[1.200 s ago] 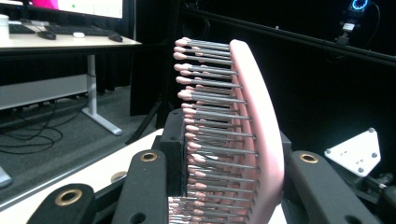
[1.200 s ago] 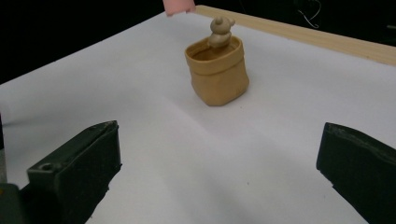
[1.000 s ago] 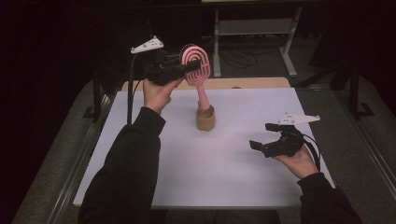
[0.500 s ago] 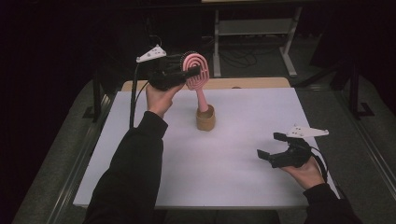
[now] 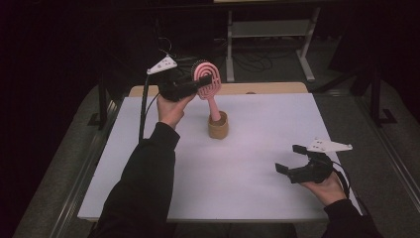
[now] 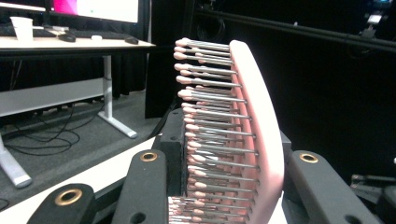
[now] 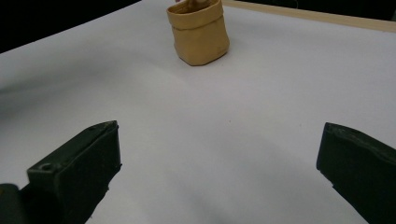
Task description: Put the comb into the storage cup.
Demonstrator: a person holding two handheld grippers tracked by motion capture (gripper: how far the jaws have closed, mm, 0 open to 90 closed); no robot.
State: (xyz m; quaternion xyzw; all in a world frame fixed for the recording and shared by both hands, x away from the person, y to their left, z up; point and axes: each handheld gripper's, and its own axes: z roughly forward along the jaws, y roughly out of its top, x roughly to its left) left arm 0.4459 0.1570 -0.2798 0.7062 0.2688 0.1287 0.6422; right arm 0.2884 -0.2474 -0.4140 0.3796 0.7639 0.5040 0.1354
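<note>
Change since earlier: we are seeing the right tool drawn lower and further right in the high view than a second ago, while the left tool has shifted only slightly at the brush head.
Left tool: we are seeing it raised at upper centre of the high view, its jaws closing on the head of the pink hairbrush.
Left gripper view: we are looking along the jaws at the hairbrush, standing edge-on at centre frame, bristles pointing to the left.
Hairbrush: its handle is running down into the small tan pot, which is standing at the centre of the white table.
Right tool: we are seeing it at lower right of the high view, just above the table, jaws spread wide and holding nothing.
Right gripper view: the tan pot is sitting at top centre, well apart from the jaws.
</note>
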